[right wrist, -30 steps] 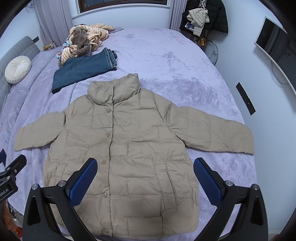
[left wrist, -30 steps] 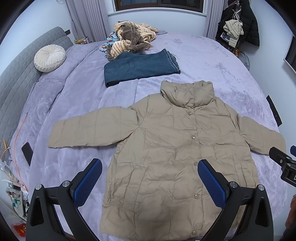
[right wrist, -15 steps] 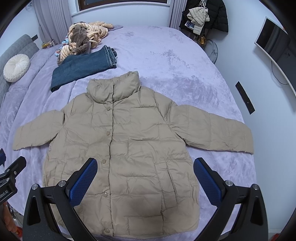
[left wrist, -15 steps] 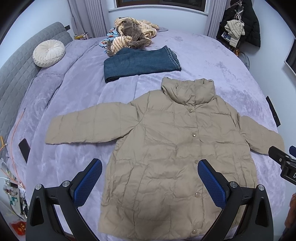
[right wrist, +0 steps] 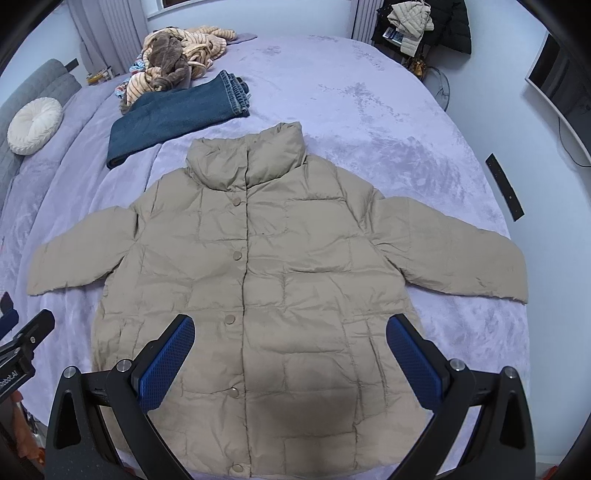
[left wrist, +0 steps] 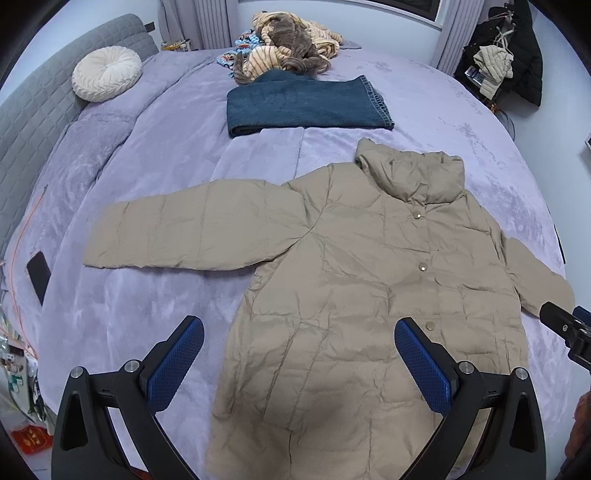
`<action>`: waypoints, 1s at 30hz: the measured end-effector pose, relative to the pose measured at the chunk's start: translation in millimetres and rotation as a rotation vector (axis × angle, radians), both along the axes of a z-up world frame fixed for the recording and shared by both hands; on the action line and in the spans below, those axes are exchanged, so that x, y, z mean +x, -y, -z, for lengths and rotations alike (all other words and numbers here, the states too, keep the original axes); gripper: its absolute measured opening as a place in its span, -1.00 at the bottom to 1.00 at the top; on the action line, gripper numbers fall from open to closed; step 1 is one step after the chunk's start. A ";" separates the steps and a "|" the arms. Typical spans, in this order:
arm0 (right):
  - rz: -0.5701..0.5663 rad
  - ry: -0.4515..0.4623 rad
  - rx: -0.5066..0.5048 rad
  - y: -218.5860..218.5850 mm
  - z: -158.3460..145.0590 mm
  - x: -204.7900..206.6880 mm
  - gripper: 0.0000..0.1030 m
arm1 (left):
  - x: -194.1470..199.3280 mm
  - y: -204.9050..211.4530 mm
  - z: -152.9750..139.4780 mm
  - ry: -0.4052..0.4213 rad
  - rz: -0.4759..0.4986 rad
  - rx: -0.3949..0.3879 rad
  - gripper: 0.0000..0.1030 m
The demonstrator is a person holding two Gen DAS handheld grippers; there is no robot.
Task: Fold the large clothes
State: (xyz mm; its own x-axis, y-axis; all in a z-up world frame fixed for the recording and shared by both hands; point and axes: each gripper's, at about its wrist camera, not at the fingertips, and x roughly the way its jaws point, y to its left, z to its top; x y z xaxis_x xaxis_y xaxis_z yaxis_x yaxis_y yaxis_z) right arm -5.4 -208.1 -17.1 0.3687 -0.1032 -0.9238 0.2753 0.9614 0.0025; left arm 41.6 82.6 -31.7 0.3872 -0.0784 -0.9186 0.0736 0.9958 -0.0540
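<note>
A beige puffer jacket (left wrist: pixel 369 280) lies flat and buttoned on the lilac bed, front up, both sleeves spread out sideways, collar at the far end. It also shows in the right wrist view (right wrist: pixel 266 280). My left gripper (left wrist: pixel 299 362) is open and empty, above the jacket's lower left side. My right gripper (right wrist: pixel 290 360) is open and empty, above the jacket's lower middle. Each gripper's tip shows at the edge of the other's view.
Folded blue jeans (left wrist: pixel 303 103) lie beyond the collar, with a heap of striped and brown clothes (left wrist: pixel 288 48) behind them. A round white cushion (left wrist: pixel 106 73) is at the headboard. A black phone (left wrist: pixel 38 275) lies at the bed's left edge. Coats (right wrist: pixel 424 22) hang at the far right.
Both grippers have moved forward and lower over the jacket, which now looks larger. The left view has shifted leftward toward the left sleeve. Both grippers stay open.
</note>
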 end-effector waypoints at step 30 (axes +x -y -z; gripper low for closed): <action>-0.191 -0.041 0.340 -152.1 162.4 128.3 1.00 | 193.0 -271.2 202.9 0.091 -0.504 -0.343 -0.06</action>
